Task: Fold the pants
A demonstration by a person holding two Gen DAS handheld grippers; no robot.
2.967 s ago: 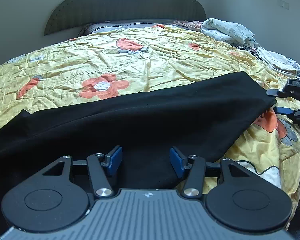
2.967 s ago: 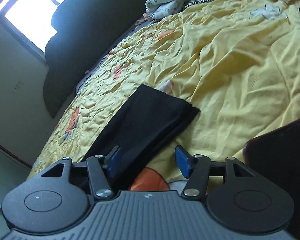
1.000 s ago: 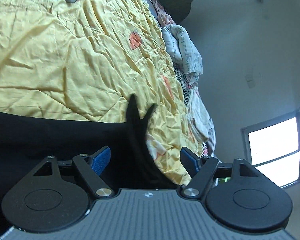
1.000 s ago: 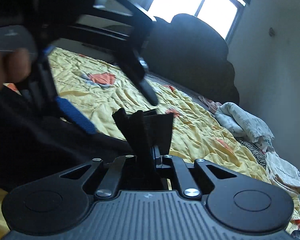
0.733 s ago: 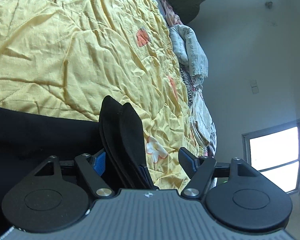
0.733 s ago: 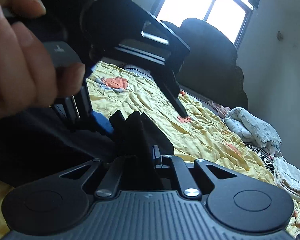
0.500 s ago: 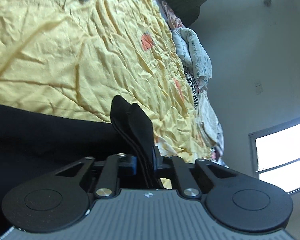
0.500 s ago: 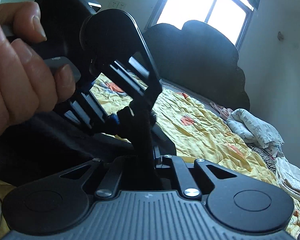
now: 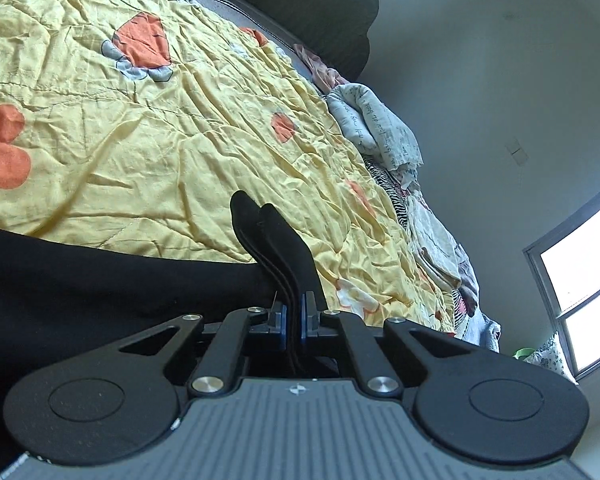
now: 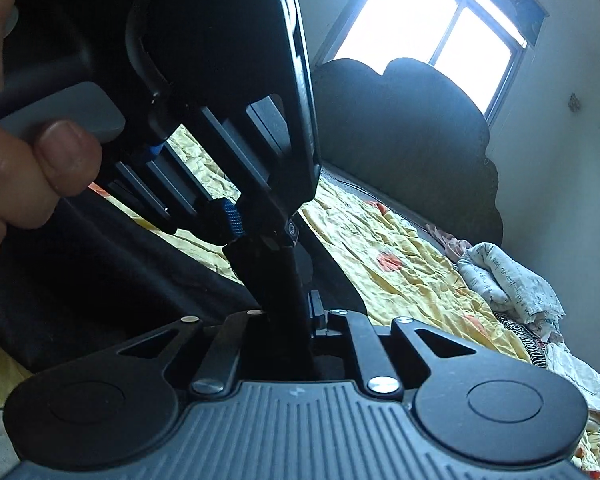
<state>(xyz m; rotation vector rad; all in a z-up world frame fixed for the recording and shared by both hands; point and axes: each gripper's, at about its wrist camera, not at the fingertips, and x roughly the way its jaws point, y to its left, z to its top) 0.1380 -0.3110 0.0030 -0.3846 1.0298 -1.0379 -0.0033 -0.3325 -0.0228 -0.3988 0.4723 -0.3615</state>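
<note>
- The left gripper (image 9: 293, 318) has its blue pads pressed onto a folded edge of the black pants (image 9: 100, 280), whose layered hem sticks up just beyond the fingers.
- The right gripper (image 10: 288, 316) likewise pinches a bunched end of the pants (image 10: 272, 280), directly under the left gripper (image 10: 236, 216), which a hand (image 10: 24, 160) holds at near left.
- The rest of the pants spreads left across the yellow flowered bedspread (image 9: 180, 120).
- A pile of crumpled laundry (image 9: 380, 132) lies along the bed's far right side, beside the dark headboard (image 10: 404, 120).
- A bright window (image 10: 440, 28) sits behind the headboard.
</note>
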